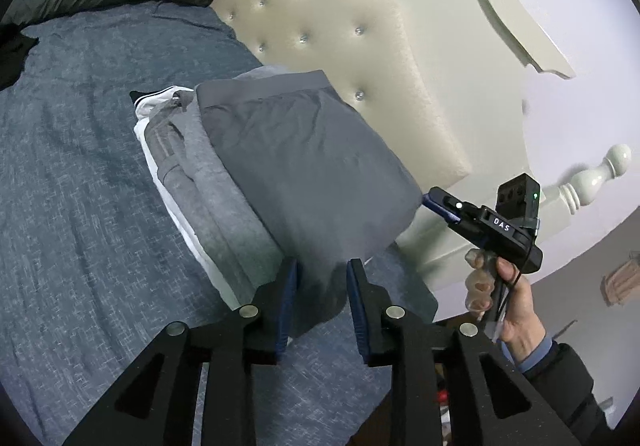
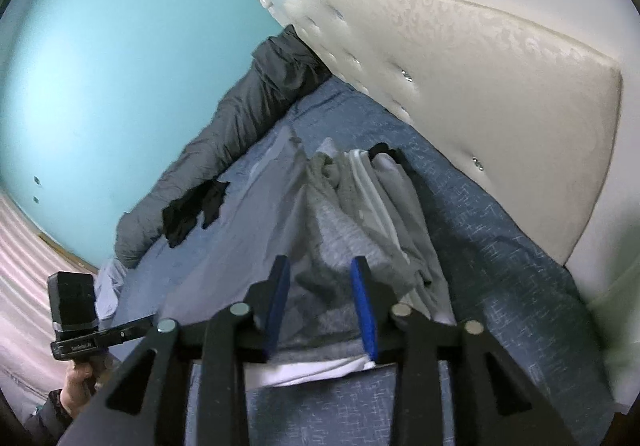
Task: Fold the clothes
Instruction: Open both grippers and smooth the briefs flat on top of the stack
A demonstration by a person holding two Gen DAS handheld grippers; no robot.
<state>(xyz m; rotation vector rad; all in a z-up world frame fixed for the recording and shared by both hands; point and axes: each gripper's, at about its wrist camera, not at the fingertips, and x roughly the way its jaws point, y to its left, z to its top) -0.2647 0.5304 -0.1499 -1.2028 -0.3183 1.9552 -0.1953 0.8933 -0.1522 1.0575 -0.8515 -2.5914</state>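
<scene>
Left gripper (image 1: 322, 266) angled downward, jaws part open with a clear gap between the blue pads; cloth sits in the gap but pads don't visibly press it. Right gripper (image 2: 320, 264) also tilted down, jaws part open the same way. In the left wrist view the right hand (image 1: 508, 298) grips its handle, dark sleeve at wrist; left hand (image 2: 82, 386) holds its handle low in the right wrist view

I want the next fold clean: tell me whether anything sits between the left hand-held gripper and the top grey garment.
Nothing visible does. The left hand-held gripper stands open right at the near edge of the grey garment topping the pile.
</scene>
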